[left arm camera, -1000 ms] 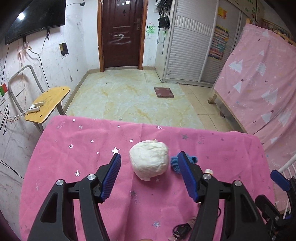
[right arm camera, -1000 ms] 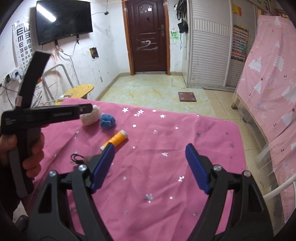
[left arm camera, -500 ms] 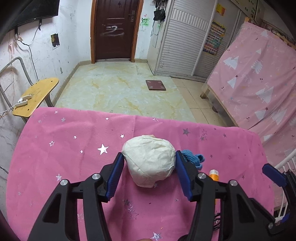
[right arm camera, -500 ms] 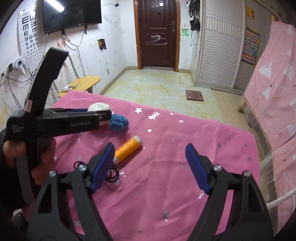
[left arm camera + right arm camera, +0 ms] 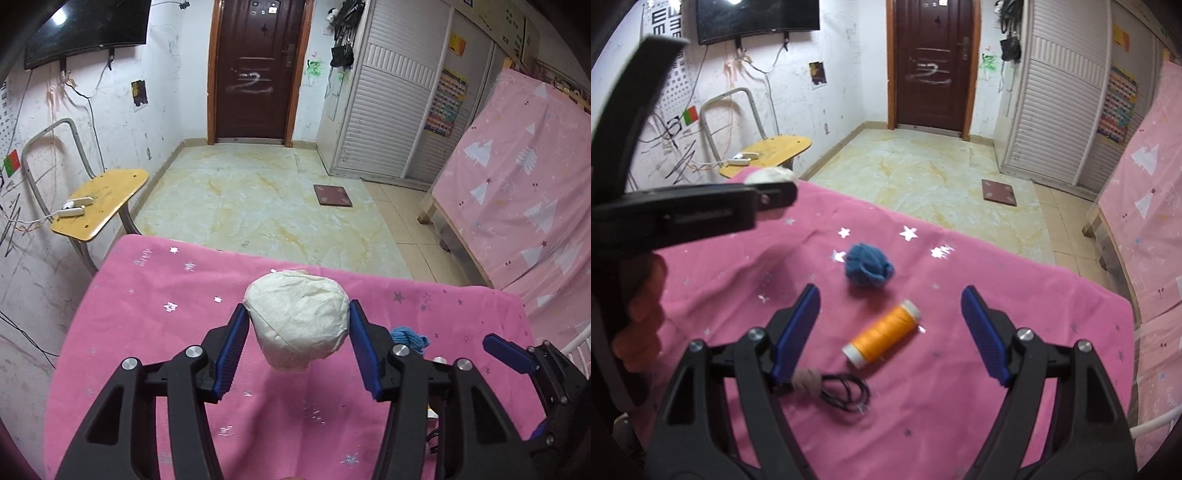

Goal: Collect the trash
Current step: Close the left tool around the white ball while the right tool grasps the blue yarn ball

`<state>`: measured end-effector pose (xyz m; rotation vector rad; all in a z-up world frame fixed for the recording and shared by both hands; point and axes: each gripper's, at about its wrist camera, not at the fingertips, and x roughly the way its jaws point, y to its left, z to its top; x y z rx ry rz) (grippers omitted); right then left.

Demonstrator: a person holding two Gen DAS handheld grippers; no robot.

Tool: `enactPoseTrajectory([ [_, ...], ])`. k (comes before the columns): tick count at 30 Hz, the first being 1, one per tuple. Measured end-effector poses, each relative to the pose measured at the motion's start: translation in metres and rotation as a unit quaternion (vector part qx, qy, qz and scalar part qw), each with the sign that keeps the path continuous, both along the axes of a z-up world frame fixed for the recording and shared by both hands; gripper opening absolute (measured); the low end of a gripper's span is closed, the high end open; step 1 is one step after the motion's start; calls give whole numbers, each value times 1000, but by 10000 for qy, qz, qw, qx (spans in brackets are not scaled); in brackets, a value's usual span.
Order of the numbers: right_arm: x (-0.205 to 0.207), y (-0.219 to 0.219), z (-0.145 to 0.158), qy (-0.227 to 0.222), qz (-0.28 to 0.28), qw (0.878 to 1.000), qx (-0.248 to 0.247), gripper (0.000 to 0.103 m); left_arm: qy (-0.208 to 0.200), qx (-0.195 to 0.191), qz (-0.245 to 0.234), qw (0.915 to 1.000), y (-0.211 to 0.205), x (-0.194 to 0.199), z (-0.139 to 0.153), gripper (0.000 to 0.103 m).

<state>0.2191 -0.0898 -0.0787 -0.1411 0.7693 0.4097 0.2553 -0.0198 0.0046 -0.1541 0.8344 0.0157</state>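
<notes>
White crumpled paper wad (image 5: 300,322) now sits clamped between the blue pads of the left gripper (image 5: 297,345), squeezed on both flanks and seemingly lifted clear of the pink star-print tablecloth (image 5: 155,302). A second ago the jaws stood wide on either side of it as it rested on the cloth; half a second ago they had drawn in to touch. So the grasp is made, and the first piece of trash is probably ready to carry off; no bin shows in either view. Right gripper (image 5: 888,334) hangs released, jaws spread, and has drifted in over the orange thread spool (image 5: 884,336), with the blue yarn ball (image 5: 868,270) just beyond and a black cord loop (image 5: 846,396) beside its left pad. Likely next pick: the spool.
</notes>
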Motion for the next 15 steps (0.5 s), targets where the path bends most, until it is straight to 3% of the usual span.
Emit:
enactPoseTrajectory([
  [7, 21, 21, -10, 193, 71, 9998, -24, 75, -65, 38, 127, 9999, 20, -8, 9, 47],
  [10, 27, 31, -18, 268, 65, 9995, -157, 57, -93, 14, 174, 9998, 30, -10, 11, 47],
  [15, 34, 38, -25, 350, 24, 9990, -260, 41, -87, -37, 248, 9996, 43, -15, 10, 47],
])
